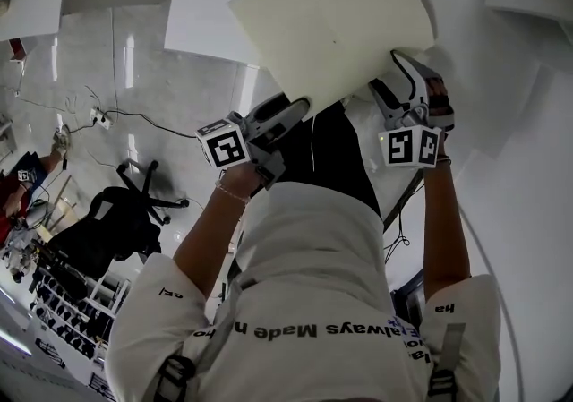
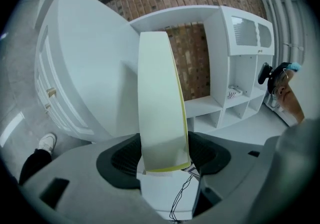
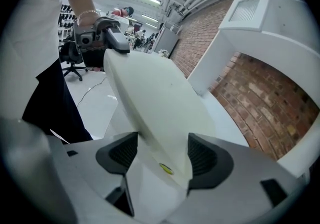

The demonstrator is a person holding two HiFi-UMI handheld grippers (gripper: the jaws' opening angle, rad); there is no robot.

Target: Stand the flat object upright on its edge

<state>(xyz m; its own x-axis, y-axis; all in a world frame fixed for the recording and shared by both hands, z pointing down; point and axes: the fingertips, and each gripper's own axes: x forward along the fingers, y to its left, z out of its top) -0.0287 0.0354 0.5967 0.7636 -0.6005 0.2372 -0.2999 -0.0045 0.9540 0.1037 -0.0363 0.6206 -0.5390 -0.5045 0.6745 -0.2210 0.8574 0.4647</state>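
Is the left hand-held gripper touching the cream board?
Touching: left gripper view shows both pads of the left hand-held gripper pressed against the cream board.

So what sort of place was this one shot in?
Probably an indoor lab or studio with a mock home corner: a white shelf unit stands against a brick wall, and an office chair and stocked racks stand behind the person.

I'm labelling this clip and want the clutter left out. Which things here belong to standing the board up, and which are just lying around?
In the job: cream board; left gripper and right gripper, both clamped on it.
Just around: office chair; floor cable; white shelf unit.
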